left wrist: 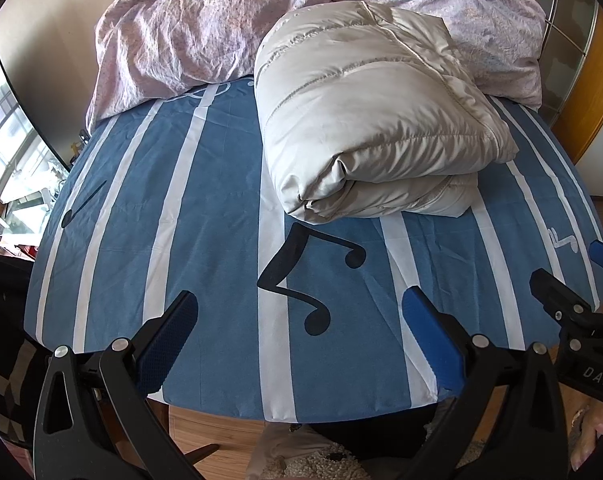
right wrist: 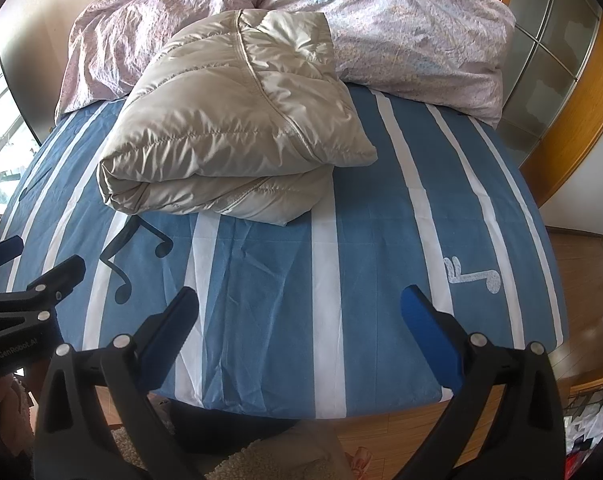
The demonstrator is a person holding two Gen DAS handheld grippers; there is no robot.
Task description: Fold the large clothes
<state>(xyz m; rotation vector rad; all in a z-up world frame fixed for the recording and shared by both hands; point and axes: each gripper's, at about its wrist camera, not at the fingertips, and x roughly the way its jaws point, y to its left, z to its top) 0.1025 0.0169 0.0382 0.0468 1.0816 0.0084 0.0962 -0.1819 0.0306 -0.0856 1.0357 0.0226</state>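
A beige puffer jacket [left wrist: 373, 120] lies folded into a thick bundle on the blue and white striped bed sheet [left wrist: 205, 216]; it also shows in the right wrist view [right wrist: 229, 128]. My left gripper [left wrist: 299, 312] is open and empty, held over the near edge of the bed, well short of the jacket. My right gripper [right wrist: 299, 312] is open and empty too, over the near edge to the right of the jacket. The right gripper's fingers [left wrist: 557, 288] show at the right of the left wrist view, and the left gripper's fingers [right wrist: 57, 276] show at the left of the right wrist view.
A crumpled pink duvet [left wrist: 205, 28] is piled at the back of the bed, behind the jacket [right wrist: 401, 32]. A wooden-framed wardrobe [right wrist: 557, 80] stands to the right. Wooden floor and a shaggy rug [left wrist: 333, 460] lie below the bed's near edge.
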